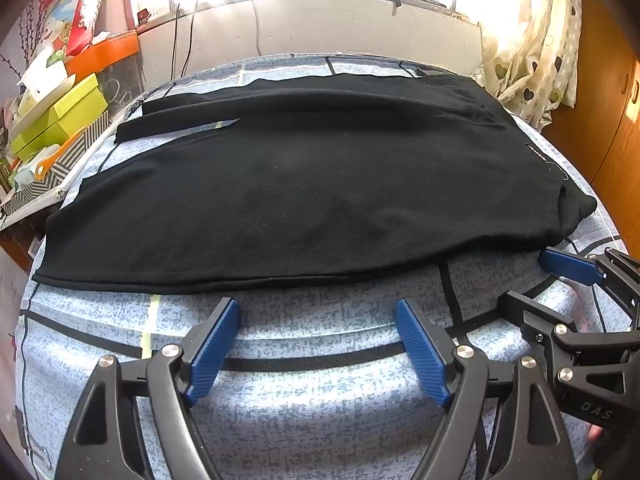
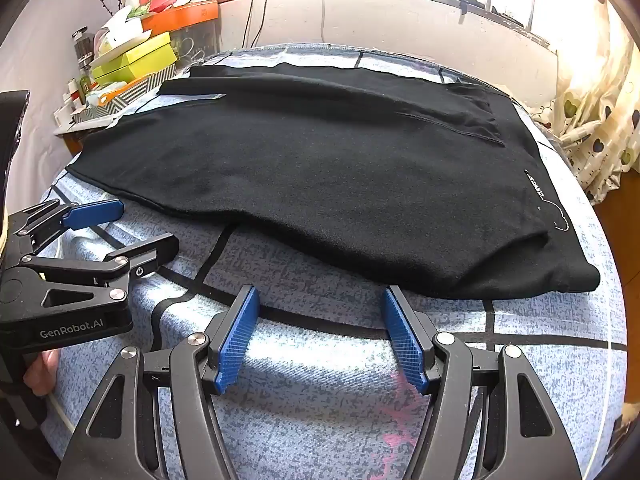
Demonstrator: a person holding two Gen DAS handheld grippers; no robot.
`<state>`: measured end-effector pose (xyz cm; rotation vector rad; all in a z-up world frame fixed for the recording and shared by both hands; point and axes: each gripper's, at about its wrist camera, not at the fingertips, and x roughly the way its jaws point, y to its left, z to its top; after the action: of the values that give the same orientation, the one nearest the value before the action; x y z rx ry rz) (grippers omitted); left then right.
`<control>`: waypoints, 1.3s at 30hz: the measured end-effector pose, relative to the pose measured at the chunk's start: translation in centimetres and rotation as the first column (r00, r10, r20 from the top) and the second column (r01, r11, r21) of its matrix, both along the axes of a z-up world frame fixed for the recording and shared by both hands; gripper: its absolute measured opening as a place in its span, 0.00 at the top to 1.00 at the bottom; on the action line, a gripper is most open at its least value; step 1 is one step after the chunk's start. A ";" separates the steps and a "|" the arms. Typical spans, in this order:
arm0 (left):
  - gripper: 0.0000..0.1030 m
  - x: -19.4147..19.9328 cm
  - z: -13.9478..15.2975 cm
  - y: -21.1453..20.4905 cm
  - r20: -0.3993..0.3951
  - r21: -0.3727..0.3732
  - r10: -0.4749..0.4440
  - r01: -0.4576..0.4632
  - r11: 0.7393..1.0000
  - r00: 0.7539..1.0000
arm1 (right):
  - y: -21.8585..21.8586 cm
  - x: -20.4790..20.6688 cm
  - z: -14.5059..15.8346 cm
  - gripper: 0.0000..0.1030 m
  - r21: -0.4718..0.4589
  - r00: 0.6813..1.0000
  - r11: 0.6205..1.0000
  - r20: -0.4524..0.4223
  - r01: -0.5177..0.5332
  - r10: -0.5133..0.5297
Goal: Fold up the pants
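Black pants point(image 1: 304, 192) lie flat on blue bed cover point(image 1: 320, 420), legs toward 9 o'clock. No fold yet. Left claw point(image 1: 316, 344) wide, empty. Right claw point(image 2: 320, 336) wide, empty.

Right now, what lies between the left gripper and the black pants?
Only bare blue patterned bedsheet separates the open left gripper from the pants' near edge, as the left wrist view shows.

Blue-grey checked sheet point(image 1: 320, 420) covering the surface. Green boxes point(image 1: 60, 116) and an orange bin point(image 1: 108, 52) sitting stacked at left. Heart-print curtain point(image 1: 540, 48) hanging far right, cables point(image 2: 256, 12) running down the wall.
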<state>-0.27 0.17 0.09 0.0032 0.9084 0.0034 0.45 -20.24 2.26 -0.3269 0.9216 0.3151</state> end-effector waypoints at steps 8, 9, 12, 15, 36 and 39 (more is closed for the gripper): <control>0.20 0.0 -0.1 0.1 0.000 0.002 0.000 0.000 1.000 1.000 | 0.0 0.0 0.0 0.38 0.001 1.000 1.000 0.000 0.000 0.000; 0.20 0.0 -0.1 0.2 0.000 0.002 0.000 0.000 1.000 1.000 | 0.0 0.0 0.0 0.38 0.001 1.000 1.000 0.000 0.000 0.000; 0.20 0.0 -0.1 0.1 0.000 0.004 0.000 0.000 1.000 1.000 | 0.0 0.0 0.0 0.38 0.001 1.000 1.000 0.000 0.000 0.000; 0.20 0.0 -0.1 0.2 0.000 0.004 0.000 0.000 1.000 1.000 | 0.0 0.0 0.0 0.38 0.001 1.000 1.000 0.000 0.000 0.000; 0.20 0.0 -0.1 0.3 0.001 0.003 0.000 0.000 1.000 1.000 | 0.0 0.0 0.0 0.38 0.002 1.000 1.000 -0.001 0.000 0.000; 0.20 0.0 -0.1 0.3 0.001 0.003 0.000 0.000 1.000 1.000 | 0.0 0.0 0.0 0.38 0.001 1.000 1.000 0.000 0.000 0.000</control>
<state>-0.30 0.51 0.03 0.0063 0.9077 0.0054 0.45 -20.28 2.30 -0.3259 0.9218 0.3157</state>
